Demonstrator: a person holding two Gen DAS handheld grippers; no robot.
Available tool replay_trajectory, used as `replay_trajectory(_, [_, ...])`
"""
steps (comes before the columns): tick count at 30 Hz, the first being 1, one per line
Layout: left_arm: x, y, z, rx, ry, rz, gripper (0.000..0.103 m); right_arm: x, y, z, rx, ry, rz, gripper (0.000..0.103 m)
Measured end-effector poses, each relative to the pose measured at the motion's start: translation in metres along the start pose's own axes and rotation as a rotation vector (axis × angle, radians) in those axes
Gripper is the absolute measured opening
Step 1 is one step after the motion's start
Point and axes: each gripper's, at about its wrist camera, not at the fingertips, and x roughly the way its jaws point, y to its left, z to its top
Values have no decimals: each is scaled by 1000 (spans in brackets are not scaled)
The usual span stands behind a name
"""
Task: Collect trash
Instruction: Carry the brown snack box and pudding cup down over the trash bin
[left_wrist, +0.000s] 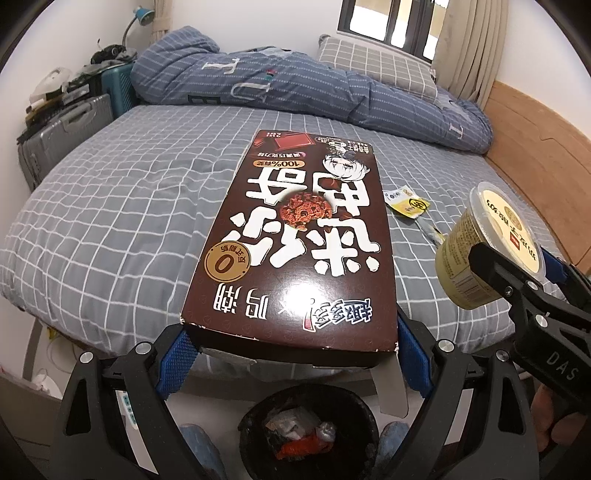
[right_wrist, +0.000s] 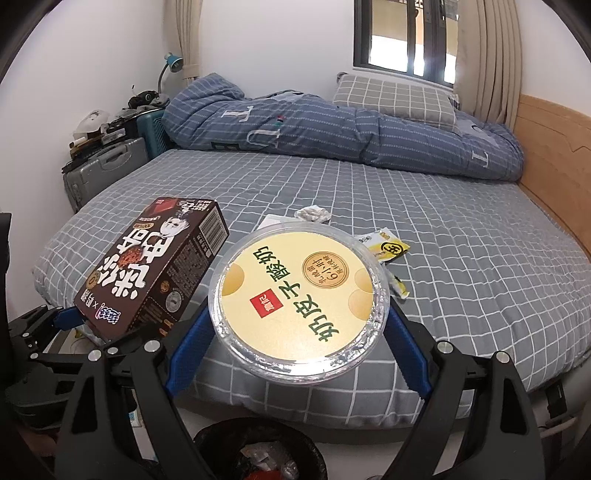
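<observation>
Trash here means several things, the largest a brown cookie box (left_wrist: 291, 236), carried flat with one short end pinched between the blue pads of the left gripper (left_wrist: 291, 354), so its length juts out over the bed (left_wrist: 110, 206) while the held end sits above the black bin (left_wrist: 306, 435) on the floor, probably ready for a drop. Next in size, the yogurt cup (right_wrist: 299, 306) is clamped by its sides in the right gripper (right_wrist: 295, 332), jaws spread wide around it, lid facing the camera, also near the bin. Smaller litter waits on the sheet: a yellow wrapper (right_wrist: 386, 247) just beyond the cup and a crumpled white scrap (right_wrist: 314, 213) further back, likely next.
</observation>
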Motion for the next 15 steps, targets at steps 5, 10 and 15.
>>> replay_trajectory(5, [-7,0,-12,-5,11,5,89,-9,7,-9,-6,11,15,83])
replay_trajectory(10, [-13,4,-27,-18,28,10,89,-16,14,-20,-10,24,22,83])
replay_trajectory(15, [-18,5,-39,-14,43,24,89,-21,16,-34,-3,44,28,83])
